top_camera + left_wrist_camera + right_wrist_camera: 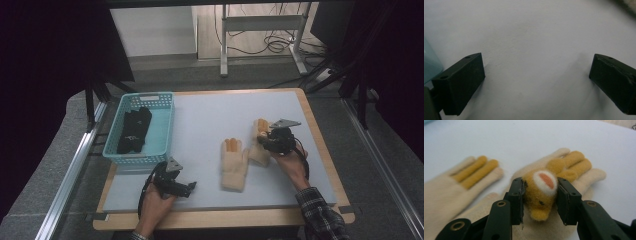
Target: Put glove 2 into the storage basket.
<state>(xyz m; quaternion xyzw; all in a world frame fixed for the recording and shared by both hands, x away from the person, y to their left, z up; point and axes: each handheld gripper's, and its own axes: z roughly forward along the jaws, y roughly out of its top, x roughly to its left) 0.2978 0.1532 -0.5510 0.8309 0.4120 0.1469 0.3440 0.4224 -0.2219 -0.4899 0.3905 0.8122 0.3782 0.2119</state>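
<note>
Two cream gloves with orange fingers lie flat on the pale table. The left glove (234, 165) (446, 192) is apart from both grippers. The right glove (259, 154) (574, 167) carries a raised orange felt animal face (541, 192) on its back. My right gripper (270, 140) (540, 197) is low over that glove, and its pads press on both sides of the felt face. Near the front left of the table, my left gripper (187, 187) (536, 80) rests with its jaws wide apart and only bare table (531, 37) between them.
A turquoise basket (165, 125) (430, 67) stands at the table's left, with a black garment (134, 130) lying inside it. A wooden rim (320, 145) runs along the table's right side. Table legs and cables (270, 45) stand on the floor beyond.
</note>
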